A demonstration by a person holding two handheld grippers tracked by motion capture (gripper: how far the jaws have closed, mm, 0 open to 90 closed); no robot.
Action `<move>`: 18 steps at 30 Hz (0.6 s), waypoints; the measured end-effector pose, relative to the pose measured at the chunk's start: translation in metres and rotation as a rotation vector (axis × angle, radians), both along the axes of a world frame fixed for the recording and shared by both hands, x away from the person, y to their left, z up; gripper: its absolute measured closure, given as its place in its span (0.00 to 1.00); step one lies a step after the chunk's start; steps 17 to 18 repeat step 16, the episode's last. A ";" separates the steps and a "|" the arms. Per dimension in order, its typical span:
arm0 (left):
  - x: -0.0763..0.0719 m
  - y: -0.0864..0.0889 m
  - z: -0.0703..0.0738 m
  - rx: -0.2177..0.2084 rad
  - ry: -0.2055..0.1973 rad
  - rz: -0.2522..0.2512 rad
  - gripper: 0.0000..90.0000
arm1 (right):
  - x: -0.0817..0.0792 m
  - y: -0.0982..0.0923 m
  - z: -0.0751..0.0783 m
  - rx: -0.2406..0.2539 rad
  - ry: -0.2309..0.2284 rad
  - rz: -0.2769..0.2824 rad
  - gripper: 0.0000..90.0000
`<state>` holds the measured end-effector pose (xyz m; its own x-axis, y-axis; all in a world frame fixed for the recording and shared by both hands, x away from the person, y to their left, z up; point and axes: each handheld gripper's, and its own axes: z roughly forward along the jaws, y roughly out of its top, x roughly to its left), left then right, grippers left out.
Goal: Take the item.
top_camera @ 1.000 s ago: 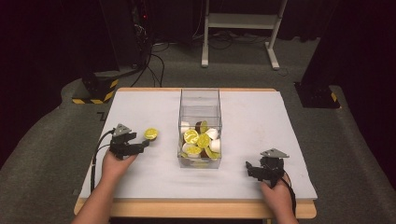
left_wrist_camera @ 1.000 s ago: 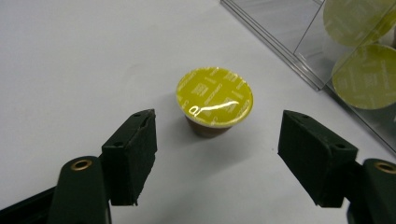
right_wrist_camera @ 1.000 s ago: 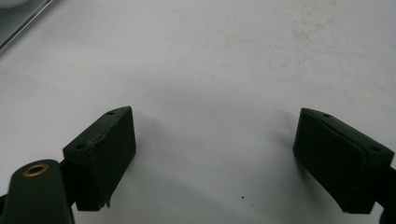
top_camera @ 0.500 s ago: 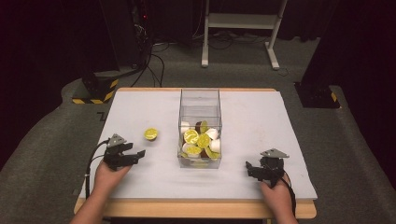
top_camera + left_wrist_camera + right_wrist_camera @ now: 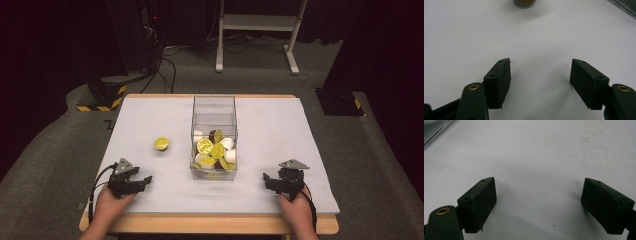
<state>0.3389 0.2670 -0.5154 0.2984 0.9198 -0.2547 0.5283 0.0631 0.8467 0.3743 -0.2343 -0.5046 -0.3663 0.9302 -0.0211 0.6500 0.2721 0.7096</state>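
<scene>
A round yellow-green piece (image 5: 161, 143) lies alone on the white table (image 5: 150, 115), left of a clear plastic box (image 5: 214, 102). The box holds several yellow, white and brown pieces (image 5: 214, 149). My left gripper (image 5: 146, 179) rests near the front left edge, open and empty, well short of the lone piece. In the left gripper view its jaws (image 5: 540, 62) stand wide apart over bare table, with the piece (image 5: 524, 2) at the top edge. Open and empty too, my right gripper (image 5: 267, 179) sits at the front right, jaws apart in the right gripper view (image 5: 539, 180).
The box stands mid-table between the two grippers; its corner (image 5: 434, 131) shows at the top left of the right gripper view. Beyond the table are a black-and-yellow floor block (image 5: 102, 97), cables and a white stand (image 5: 255, 30).
My left gripper has drawn back from beside the yellow-green piece toward the front edge. The piece stays where it lay. The right gripper has not moved.
</scene>
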 end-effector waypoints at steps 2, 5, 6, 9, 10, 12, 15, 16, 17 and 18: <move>-0.004 -0.002 -0.002 0.017 -0.026 0.006 0.39 | 0.000 0.000 0.000 0.001 0.000 0.000 0.14; -0.002 -0.001 -0.002 -0.012 -0.017 0.018 0.37 | 0.000 0.000 0.000 0.002 0.001 0.001 0.14; -0.002 -0.001 -0.002 -0.009 -0.014 0.014 0.37 | 0.000 0.000 0.000 0.002 0.001 0.001 0.14; -0.003 -0.001 -0.002 0.002 -0.018 0.010 0.36 | 0.000 0.000 0.000 0.001 0.001 0.000 0.14; -0.003 -0.001 -0.002 0.003 -0.020 0.010 0.36 | 0.000 0.000 0.000 0.001 0.001 0.000 0.14; -0.003 -0.001 -0.002 0.003 -0.017 0.007 0.36 | 0.000 0.000 0.000 0.000 0.001 0.000 0.14; -0.003 -0.001 -0.002 -0.003 -0.018 0.010 0.36 | 0.000 0.000 0.000 -0.004 -0.003 0.001 0.14; -0.003 -0.001 -0.002 -0.003 -0.018 0.010 0.36 | 0.000 0.000 0.000 -0.004 -0.003 0.000 0.15; -0.003 -0.001 -0.002 -0.003 -0.018 0.010 0.36 | 0.000 0.000 0.000 -0.004 -0.003 0.000 0.15; -0.003 -0.001 -0.002 -0.003 -0.018 0.010 0.36 | 0.000 0.000 0.000 -0.004 -0.003 0.000 0.15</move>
